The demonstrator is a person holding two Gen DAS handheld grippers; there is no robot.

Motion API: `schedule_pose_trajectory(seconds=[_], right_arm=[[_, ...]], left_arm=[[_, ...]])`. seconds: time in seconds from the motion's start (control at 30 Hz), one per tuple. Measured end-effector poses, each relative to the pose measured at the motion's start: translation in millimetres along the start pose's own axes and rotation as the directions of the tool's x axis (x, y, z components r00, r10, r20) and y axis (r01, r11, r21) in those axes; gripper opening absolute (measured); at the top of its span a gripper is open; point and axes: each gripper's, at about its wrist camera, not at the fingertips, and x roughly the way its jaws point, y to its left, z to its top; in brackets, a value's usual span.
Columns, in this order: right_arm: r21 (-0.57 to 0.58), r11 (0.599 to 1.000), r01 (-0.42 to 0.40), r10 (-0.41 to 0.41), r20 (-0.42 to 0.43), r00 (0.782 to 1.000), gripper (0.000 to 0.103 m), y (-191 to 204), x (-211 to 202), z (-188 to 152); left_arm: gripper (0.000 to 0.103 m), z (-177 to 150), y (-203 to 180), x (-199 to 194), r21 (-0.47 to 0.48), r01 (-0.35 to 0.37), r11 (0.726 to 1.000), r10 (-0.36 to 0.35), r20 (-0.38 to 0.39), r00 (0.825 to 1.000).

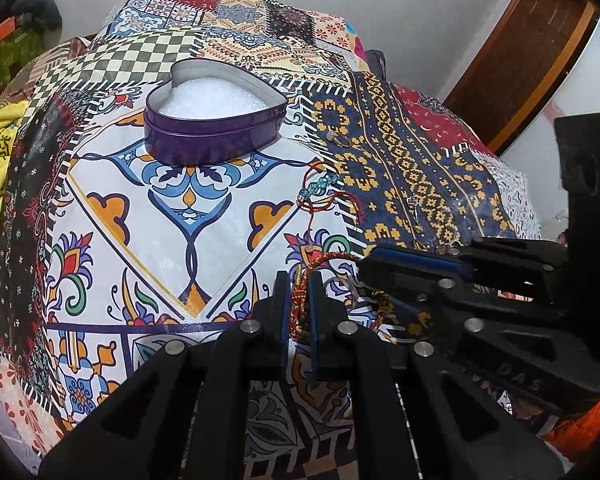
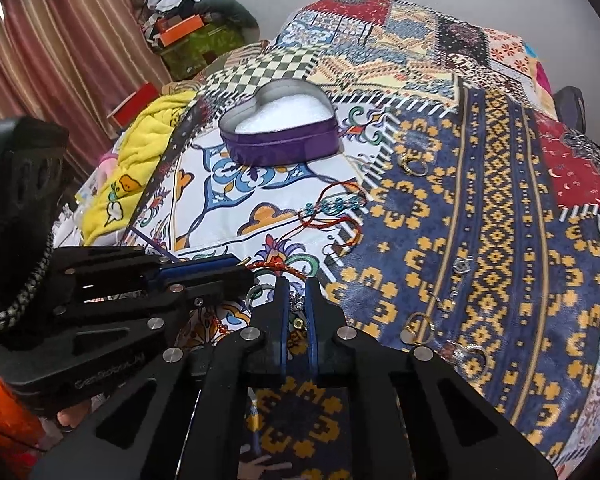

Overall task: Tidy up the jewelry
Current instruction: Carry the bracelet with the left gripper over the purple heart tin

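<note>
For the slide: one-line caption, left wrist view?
Left hand-held gripper closing on red thread bracelet, right hand-held gripper alongside, open purple heart tin beyond.

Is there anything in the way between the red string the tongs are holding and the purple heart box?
Nothing solid. Between the red braided cord in the left tongs and the open heart tin lies only bare patterned cloth; the blue-beaded bracelet sits off to the right.

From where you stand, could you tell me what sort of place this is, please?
Probably a bedroom: a patchwork bedspread covers a bed, striped curtains hang behind, and a yellow blanket lies bunched alongside.
</note>
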Motion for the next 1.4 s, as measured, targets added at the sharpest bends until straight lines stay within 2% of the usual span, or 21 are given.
schedule_pose_trajectory(seconds=[0.27,0.47,0.73,0.97,1.27,1.4], right_arm=[[0.018,1.000,0.016,-0.017,0.055,0.998,0.007,-4.2,-21.8,6.8],[0.021,0.999,0.036,-0.038,0.112,0.993,0.007,-6.2,-39.5,16.4],[0.011,0.998,0.057,-0.058,0.192,0.980,0.007,-4.4,-56.0,39.2],[-0.009,0.998,0.060,-0.056,0.248,0.967,0.007,0.0,-58.9,65.6],[-0.052,0.997,0.054,-0.037,0.284,0.958,0.007,13.6,-50.9,91.4],[-0.060,0.997,0.044,-0.026,0.275,0.961,0.007,16.6,-35.7,100.0]], left_arm=[[0.006,4.3,-4.5,-8.6,0.004,-0.014,1.000,0.014,0.017,1.000],[0.006,18.6,-14.4,-35.1,0.033,-0.013,0.999,0.009,0.102,0.995],[0.006,41.1,-15.7,-72.9,0.037,-0.036,0.999,0.027,0.230,0.973],[0.006,63.1,-1.9,-93.3,0.026,-0.090,0.996,0.078,0.316,0.946],[0.006,88.3,22.6,-89.5,-0.007,-0.157,0.988,0.149,0.360,0.921],[0.006,98.4,33.4,-80.0,-0.018,-0.169,0.985,0.165,0.355,0.920]])
